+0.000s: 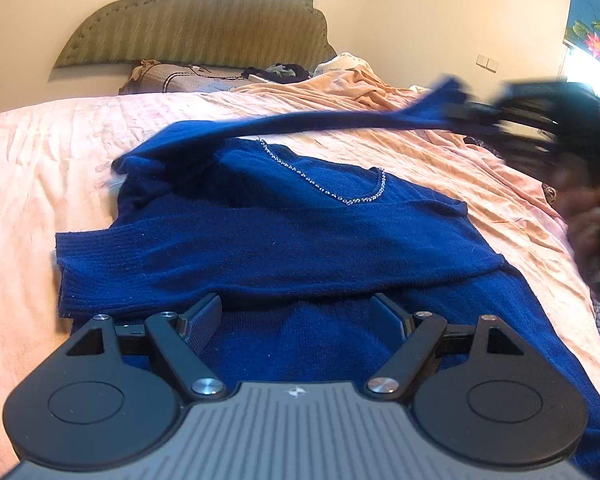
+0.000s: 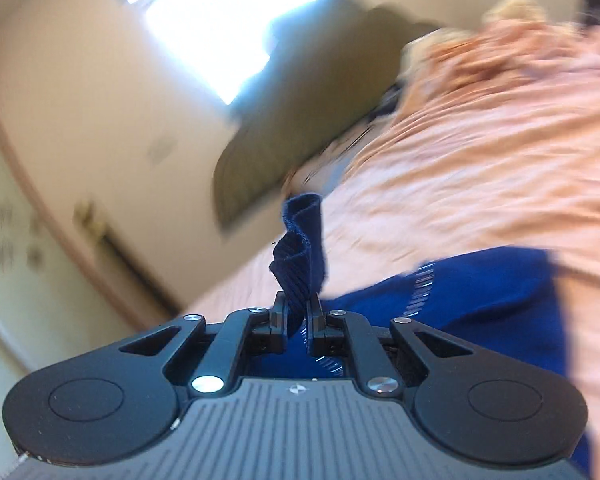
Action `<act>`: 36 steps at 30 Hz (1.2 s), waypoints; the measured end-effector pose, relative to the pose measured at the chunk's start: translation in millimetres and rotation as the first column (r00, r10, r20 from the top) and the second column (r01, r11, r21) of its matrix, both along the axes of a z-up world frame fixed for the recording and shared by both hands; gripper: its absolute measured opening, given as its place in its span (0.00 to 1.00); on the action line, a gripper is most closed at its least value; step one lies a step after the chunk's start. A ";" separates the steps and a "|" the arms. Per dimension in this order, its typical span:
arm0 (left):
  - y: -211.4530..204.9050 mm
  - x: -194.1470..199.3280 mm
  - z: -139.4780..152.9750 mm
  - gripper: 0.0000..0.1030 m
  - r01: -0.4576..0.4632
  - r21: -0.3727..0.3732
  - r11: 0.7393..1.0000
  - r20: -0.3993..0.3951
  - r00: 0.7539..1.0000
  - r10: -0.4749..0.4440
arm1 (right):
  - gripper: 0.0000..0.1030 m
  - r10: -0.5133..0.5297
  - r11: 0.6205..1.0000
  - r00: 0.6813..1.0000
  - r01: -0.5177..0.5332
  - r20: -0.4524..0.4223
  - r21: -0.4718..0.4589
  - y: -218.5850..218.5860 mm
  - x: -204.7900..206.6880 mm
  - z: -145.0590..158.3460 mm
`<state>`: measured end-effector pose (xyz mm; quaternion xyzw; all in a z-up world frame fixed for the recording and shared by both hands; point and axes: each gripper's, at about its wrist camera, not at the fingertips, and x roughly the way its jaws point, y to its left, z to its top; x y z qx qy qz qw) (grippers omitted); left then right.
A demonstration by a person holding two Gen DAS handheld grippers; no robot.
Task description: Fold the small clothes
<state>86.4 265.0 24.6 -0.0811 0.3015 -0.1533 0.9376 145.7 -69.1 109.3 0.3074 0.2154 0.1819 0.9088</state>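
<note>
A dark blue knit sweater [image 1: 284,248] with a beaded neckline [image 1: 340,196] lies on the pink bedsheet [image 1: 40,168]. One sleeve is folded across its body. My left gripper [image 1: 298,312] hovers open just above the sweater's lower part, nothing between its fingers. The other sleeve [image 1: 340,120] is lifted and stretched to the right, where my right gripper [image 1: 476,110] appears blurred, held by a hand. In the right wrist view my right gripper [image 2: 298,308] is shut on the ribbed sleeve cuff [image 2: 300,248], which sticks up between the fingers.
A padded olive headboard [image 1: 196,20] stands at the far end of the bed. Pillows and dark clothes [image 1: 276,72] lie below it. A crumpled peach blanket [image 1: 360,84] sits at the back right. The right wrist view is motion-blurred.
</note>
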 end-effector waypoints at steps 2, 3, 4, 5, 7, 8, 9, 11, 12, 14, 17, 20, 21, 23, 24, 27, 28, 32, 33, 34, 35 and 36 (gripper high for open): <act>0.1 0.1 0.0 0.79 0.000 -0.004 1.000 0.000 1.000 0.000 | 0.12 -0.082 0.996 0.996 0.083 -0.033 0.016 -25.8 -13.2 -17.5; 0.2 0.2 -0.1 0.79 0.000 -0.006 1.000 0.000 1.000 0.000 | 0.12 -0.107 0.994 0.992 0.107 -0.069 -0.003 -32.4 -15.6 -29.6; 0.3 0.6 -0.1 0.79 -0.001 -0.006 1.000 -0.001 1.000 0.001 | 0.12 -0.126 0.992 0.987 0.124 -0.098 -0.031 -36.2 -17.1 -41.5; -0.1 0.9 0.3 0.79 0.000 -0.004 1.000 -0.002 1.000 0.000 | 0.12 -0.146 0.988 0.983 0.140 -0.114 -0.062 -38.3 -18.9 -51.6; -1.3 0.0 0.3 0.79 -0.001 0.007 1.000 -0.001 1.000 0.001 | 0.12 -0.179 0.983 0.975 0.171 -0.135 -0.070 -43.6 -22.0 -65.1; -2.2 -0.2 0.5 0.79 -0.002 0.014 1.000 0.000 1.000 0.002 | 0.12 -0.189 0.982 0.972 0.185 -0.137 -0.044 -48.0 -23.9 -68.0; -3.1 -0.3 0.7 0.79 -0.003 0.022 1.000 0.000 1.000 0.003 | 0.12 -0.196 0.981 0.971 0.195 -0.135 -0.016 -51.7 -25.4 -68.9; -5.7 -0.3 0.7 0.79 -0.005 0.032 0.999 0.000 1.000 0.005 | 0.12 -0.200 0.979 0.972 0.204 -0.127 0.019 -59.8 -30.3 -68.6; -6.2 -0.3 0.8 0.79 -0.005 0.035 0.999 0.000 1.000 0.005 | 0.12 -0.202 0.978 0.972 0.207 -0.117 0.029 -63.0 -32.7 -66.8; -6.7 0.0 0.6 0.79 -0.005 0.037 0.999 -0.001 1.000 0.005 | 0.12 -0.209 0.975 0.972 0.216 -0.102 0.055 -70.3 -38.3 -65.5; -7.2 0.9 0.3 0.79 -0.006 0.039 0.999 -0.002 1.000 0.006 | 0.12 -0.223 0.971 0.966 0.232 -0.133 0.058 -80.3 -43.8 -74.5; -7.0 1.0 0.2 0.79 -0.007 0.037 0.999 -0.003 1.000 0.007 | 0.18 -0.201 0.975 0.952 0.218 -0.230 0.048 -81.6 -39.5 -94.2; -6.6 1.2 0.3 0.79 -0.006 0.036 0.999 -0.003 1.000 0.006 | 0.22 -0.203 0.971 0.946 0.228 -0.252 0.071 -82.8 -40.5 -98.2; -6.6 1.3 0.2 0.79 -0.006 0.037 0.999 -0.003 1.000 0.006 | 0.52 -0.196 0.962 0.946 0.237 -0.260 0.136 -87.8 -41.7 -100.7; -6.6 1.4 0.2 0.79 -0.006 0.037 0.999 -0.003 1.000 0.006 | 0.57 -0.204 0.955 0.947 0.248 -0.250 0.163 -90.0 -43.6 -99.0; -6.7 1.4 0.1 0.79 -0.006 0.036 0.999 -0.003 1.000 0.006 | 0.57 -0.222 0.946 0.947 0.267 -0.232 0.185 -95.0 -38.5 -91.8; -6.7 1.4 0.1 0.79 -0.006 0.036 0.999 -0.003 1.000 0.006 | 0.57 -0.224 0.945 0.944 0.271 -0.241 0.184 -96.3 -33.0 -91.7; -6.6 1.5 0.1 0.79 -0.007 0.036 0.999 -0.003 1.000 0.007 | 0.14 -0.206 0.965 0.938 0.242 -0.280 0.101 -90.6 -8.6 -90.8; -6.5 1.5 0.1 0.79 -0.007 0.035 0.999 -0.003 1.000 0.007 | 0.10 -0.194 0.973 0.943 0.220 -0.272 0.067 -86.9 -4.9 -85.5; -6.5 1.6 0.1 0.79 -0.007 0.034 0.999 -0.003 1.000 0.007 | 0.10 -0.191 0.977 0.952 0.207 -0.240 0.046 -83.3 -4.5 -77.7; -6.6 1.6 0.0 0.79 -0.006 0.034 0.999 -0.004 1.000 0.006 | 0.10 -0.186 0.980 0.962 0.197 -0.199 0.037 -82.0 -6.6 -67.6; -6.4 1.5 0.0 0.79 -0.006 0.034 0.999 -0.004 1.000 0.006 | 0.10 -0.192 0.979 0.968 0.200 -0.160 0.033 -82.3 -9.6 -57.7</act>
